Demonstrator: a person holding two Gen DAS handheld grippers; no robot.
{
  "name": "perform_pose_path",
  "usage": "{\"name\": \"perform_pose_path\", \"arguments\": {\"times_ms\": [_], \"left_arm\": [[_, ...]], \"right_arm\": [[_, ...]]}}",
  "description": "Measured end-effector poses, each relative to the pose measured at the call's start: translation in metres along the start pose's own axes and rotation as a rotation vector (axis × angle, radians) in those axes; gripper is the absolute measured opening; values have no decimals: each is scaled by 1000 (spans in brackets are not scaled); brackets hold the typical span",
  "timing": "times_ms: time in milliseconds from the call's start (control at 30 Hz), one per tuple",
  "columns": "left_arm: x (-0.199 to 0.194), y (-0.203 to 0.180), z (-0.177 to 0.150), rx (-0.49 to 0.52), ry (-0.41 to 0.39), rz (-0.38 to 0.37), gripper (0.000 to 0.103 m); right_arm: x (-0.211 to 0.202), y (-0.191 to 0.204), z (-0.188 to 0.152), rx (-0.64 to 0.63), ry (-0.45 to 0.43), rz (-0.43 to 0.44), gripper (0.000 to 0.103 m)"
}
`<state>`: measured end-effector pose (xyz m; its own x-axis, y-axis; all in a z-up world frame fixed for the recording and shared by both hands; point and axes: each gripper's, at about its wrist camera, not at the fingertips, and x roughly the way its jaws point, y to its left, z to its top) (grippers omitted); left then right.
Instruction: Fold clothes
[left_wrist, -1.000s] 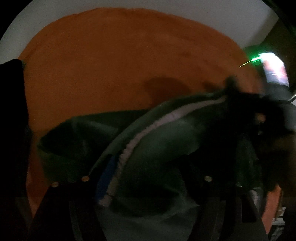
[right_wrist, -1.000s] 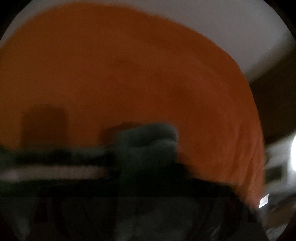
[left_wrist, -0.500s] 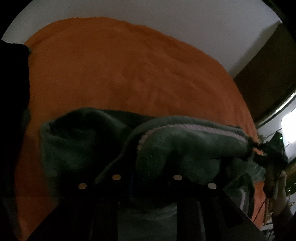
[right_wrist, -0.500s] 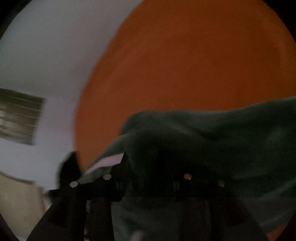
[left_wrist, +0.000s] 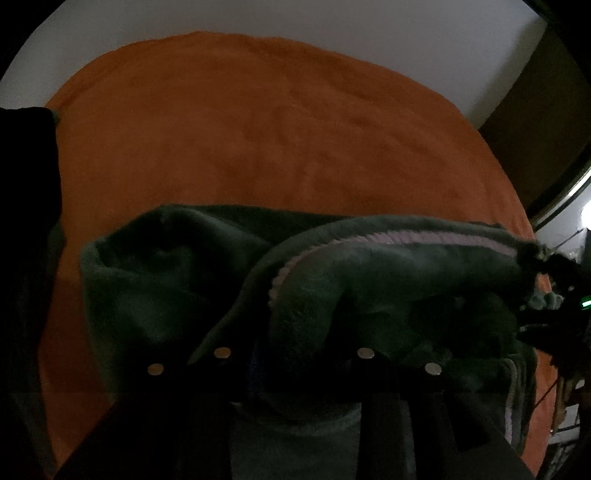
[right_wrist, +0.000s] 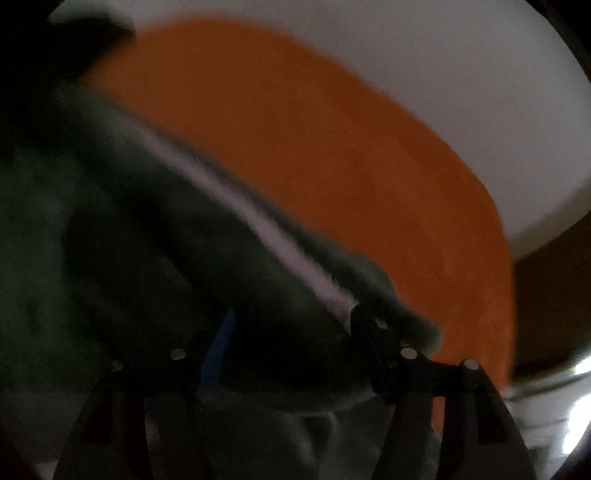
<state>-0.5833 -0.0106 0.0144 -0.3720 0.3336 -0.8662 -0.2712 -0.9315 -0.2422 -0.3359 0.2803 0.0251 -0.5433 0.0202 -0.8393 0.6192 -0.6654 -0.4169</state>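
Jaws of both grippers (opening) straddle the green fleece garment (left_wrist: 207, 295) on the orange blanket (left_wrist: 258, 140).

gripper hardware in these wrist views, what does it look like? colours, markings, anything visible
Both grippers look alike: two flat black fingers rising from the bottom edge, each with a pair of small round silver studs near its tip. Left gripper shows four studs in a row. Right gripper shows the same, with a ribbed black edge on one finger. No cables or sleeves are discernible; the views are dark.
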Motion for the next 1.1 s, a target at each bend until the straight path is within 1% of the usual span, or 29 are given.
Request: {"name": "perform_pose_path", "arguments": {"times_ms": [33,67,100,133,167,233,267,300,333,367,433,500,533,567,633,700,733,767,800,833,867,900,967,1000,1033,1067,1100], "left_arm": [[-1,-1,-1,-6,-1,7,29],[0,-3,-1,-13,-7,18,24],[-2,-5,-3,-32,-32,29,22],[-6,-5,-5,-59,-68,38,20],[-11,-5,-7,-87,-104,48,20],[-25,-7,-13,-135,-194,20,20],[-33,-9,-17,-150,-241,1,20],[-39,-11,-21,-149,-278,-9,20],[-42,-12,-23,-143,-295,-11,20],[-44,-13,-24,-139,-302,-10,20],[-42,-10,-27,-152,-301,-38,20],[-39,-7,-29,-171,-297,-74,20],[-40,-6,-30,-170,-297,-78,20],[-41,-7,-30,-161,-300,-74,20],[-45,-4,-31,-161,-300,-87,20],[-49,3,-33,-187,-285,-119,20],[-52,8,-35,-201,-272,-131,20],[-52,12,-34,-209,-256,-142,20],[-50,15,-31,-214,-240,-154,21],[-48,18,-29,-219,-223,-165,22],[-48,20,-26,-217,-205,-170,25],[-49,21,-24,-211,-186,-168,26],[-52,21,-20,-192,-158,-165,27],[-55,19,-17,-161,-153,-150,28],[-56,15,-14,-121,-147,-127,29],[-57,11,-10,-81,-141,-105,32],[-56,7,-6,-42,-131,-76,32]], "right_arm": [[3,-5,-2,33,6,22,38],[6,-10,-4,71,8,48,24],[-2,-16,-4,130,-37,94,18],[-11,-23,-4,194,-93,144,16],[-26,-29,-9,251,-188,172,15],[-57,-41,-19,363,-396,216,16],[-66,-46,-28,413,-482,252,17],[-65,-51,-34,468,-522,304,19],[-62,-56,-40,525,-554,360,21],[-47,-60,-41,577,-524,408,21],[-12,-67,-42,678,-437,503,20],[17,-71,-56,775,-413,599,16],[32,-72,-60,827,-412,652,16],[36,-73,-63,855,-406,682,16],[28,-77,-67,859,-400,694,18],[23,-85,-62,842,-399,703,19],[19,-92,-67,838,-383,694,20],[15,-100,-74,836,-365,681,24],[11,-108,-81,833,-346,669,32],[10,-110,-78,815,-296,630,37],[4,-111,-82,796,-260,589,41],[2,-111,-80,769,-229,536,43],[-8,-111,-76,709,-225,476,43],[-12,-111,-74,680,-225,448,53],[-18,-112,-70,641,-229,426,67],[-23,-112,-66,602,-234,406,72],[-25,-109,-61,543,-232,385,77]]}}
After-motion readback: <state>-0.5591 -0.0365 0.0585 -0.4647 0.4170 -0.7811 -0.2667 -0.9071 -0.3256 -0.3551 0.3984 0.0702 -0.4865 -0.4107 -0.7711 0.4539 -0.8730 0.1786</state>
